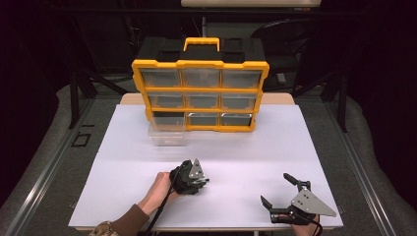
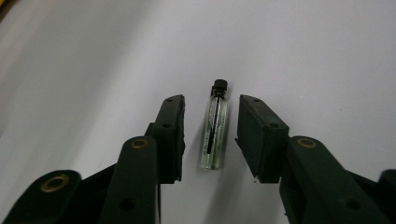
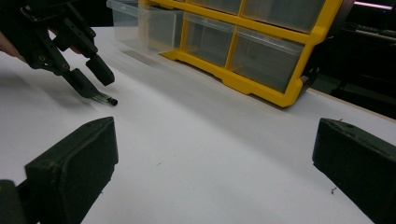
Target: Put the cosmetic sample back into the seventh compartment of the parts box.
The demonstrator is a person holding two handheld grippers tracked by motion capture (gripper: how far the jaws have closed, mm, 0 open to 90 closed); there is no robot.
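Left gripper [image 2: 209,133]: jaws parted, one on each side of a small glass vial [image 2: 215,126]; a narrow gap shows on both sides, so nothing is grasped.
Vial: lies flat on the white table [image 1: 246,147], black cap pointing away from the gripper, a dark stem inside the clear body; it sits towards the near edge, left of the middle. In the high view the gripper covers it.
Right gripper [image 1: 279,191]: jaws spread wide and holding nothing, low over the table near the near right corner.
Organiser [image 1: 200,91]: yellow and black, upright at the far edge, three rows of clear drawers; their contents are too blurred to make out.
Clear drawer [image 1: 167,133]: pulled out at the organiser's lower left; hard to tell whether it is still in its slot.
Person's left hand [image 1: 160,187]: grips the left gripper from behind, sleeve cut off by the bottom edge.
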